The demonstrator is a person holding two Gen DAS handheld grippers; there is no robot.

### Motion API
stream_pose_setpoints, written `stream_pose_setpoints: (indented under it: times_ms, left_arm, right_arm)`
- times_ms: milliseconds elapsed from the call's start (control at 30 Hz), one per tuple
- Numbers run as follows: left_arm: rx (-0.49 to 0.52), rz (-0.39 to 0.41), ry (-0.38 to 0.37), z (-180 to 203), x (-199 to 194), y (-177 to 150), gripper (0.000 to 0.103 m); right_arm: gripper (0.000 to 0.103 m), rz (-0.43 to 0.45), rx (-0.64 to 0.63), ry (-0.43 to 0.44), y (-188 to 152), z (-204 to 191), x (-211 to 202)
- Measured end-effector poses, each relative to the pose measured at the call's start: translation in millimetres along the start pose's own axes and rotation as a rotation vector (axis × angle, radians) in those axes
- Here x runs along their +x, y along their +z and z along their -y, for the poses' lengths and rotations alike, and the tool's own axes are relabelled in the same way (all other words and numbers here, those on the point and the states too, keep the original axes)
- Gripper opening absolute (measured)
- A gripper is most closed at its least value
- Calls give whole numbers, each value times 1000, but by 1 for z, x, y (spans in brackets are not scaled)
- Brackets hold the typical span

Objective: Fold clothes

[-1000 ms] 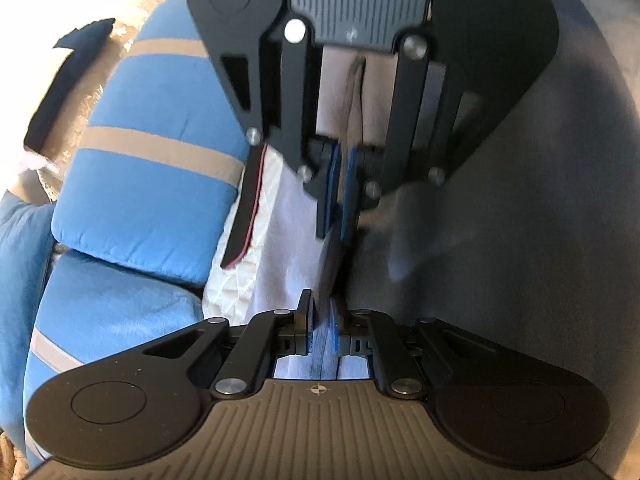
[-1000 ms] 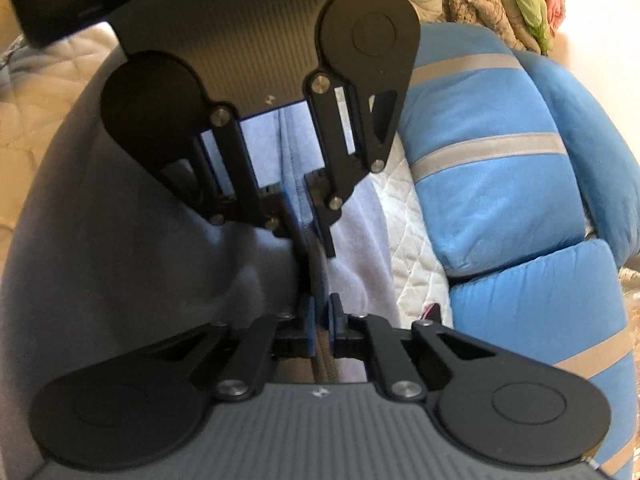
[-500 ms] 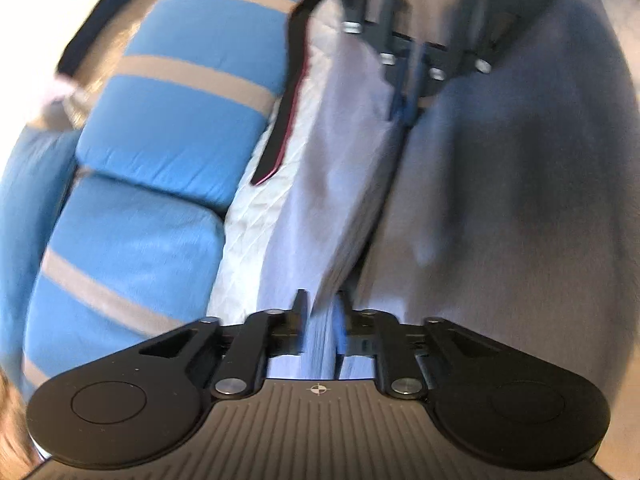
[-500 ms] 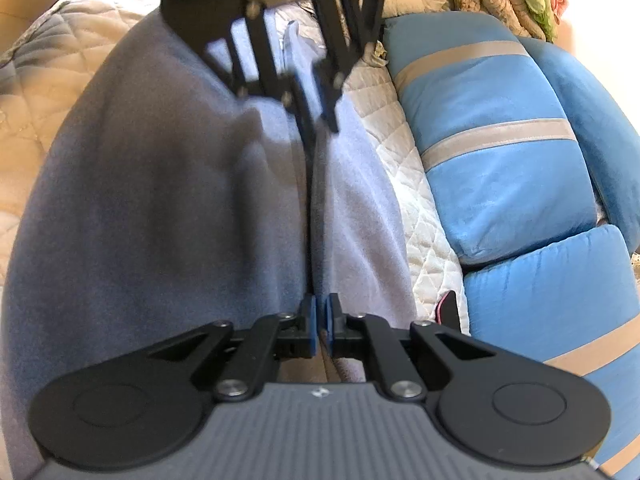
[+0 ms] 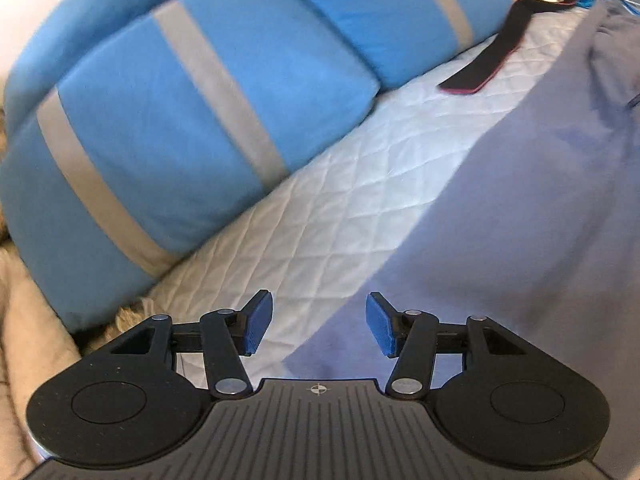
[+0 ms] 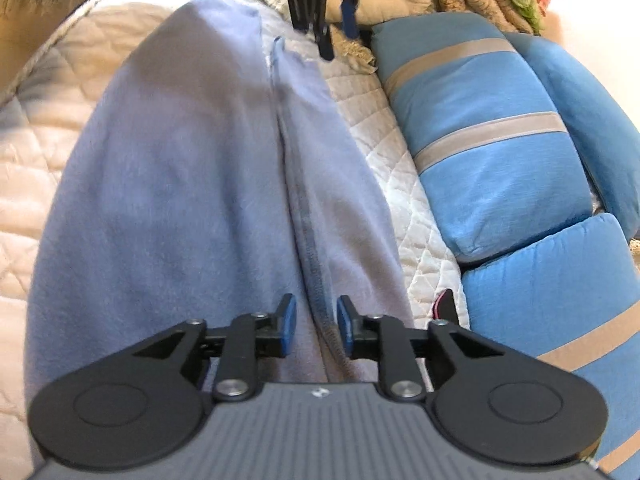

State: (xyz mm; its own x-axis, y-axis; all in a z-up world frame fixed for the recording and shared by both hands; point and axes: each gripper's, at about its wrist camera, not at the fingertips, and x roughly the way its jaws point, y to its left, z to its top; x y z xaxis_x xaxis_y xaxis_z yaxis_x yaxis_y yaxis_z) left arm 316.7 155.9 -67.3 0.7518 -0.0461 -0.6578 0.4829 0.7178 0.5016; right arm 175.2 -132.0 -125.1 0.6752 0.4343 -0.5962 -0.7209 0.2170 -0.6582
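Under both tools, lavender garment (image 6: 192, 184) flat on quilt (image 5: 320, 216); left tool (image 5: 319, 328) wide apart, right tool (image 6: 316, 326) part-spread, both empty.

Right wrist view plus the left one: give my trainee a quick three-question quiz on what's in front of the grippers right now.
1. True or false: the right gripper is clamped on the grey-blue garment.
2. Multiple choice: in the left wrist view, the left gripper is A) shut on cloth, B) open, C) out of view.
3. What lies between the garment and the blue striped cushions?

Key: 1 false, its jaws are apart over the fold edge. 2 B. 3 a strip of white quilted cover.
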Motion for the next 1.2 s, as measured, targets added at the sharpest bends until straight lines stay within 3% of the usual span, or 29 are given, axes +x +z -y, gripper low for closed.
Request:
stream_pose_setpoints:
  times_ms: [200, 533, 600, 667, 733, 967, 1200]
  left_arm:
    - [-79, -37, -105, -31, 38, -29, 50]
    - [-359, -19, -271, -58, 59, -61, 38]
    - [-380, -29, -293, -59, 59, -60, 31]
    - [-382, -36, -309, -58, 58, -58, 13]
    - [-342, -31, -279, -52, 51, -55, 6]
    - [-223, 13, -154, -40, 24, -47, 5]
    - [-226, 84, -31, -60, 8, -36, 5]
  right_arm:
    - [65, 40, 51, -32, 1, 13, -21]
    - [70, 65, 82, -53, -3, 20, -33]
    - [71, 67, 94, -60, -4, 23, -36]
    - [71, 62, 91, -81, -5, 26, -37]
    - [71, 57, 108, -103, -8, 32, -40]
    - [74, 47, 223, -173, -25, 53, -60]
    - [74, -7, 291, -206, -49, 54, -76]
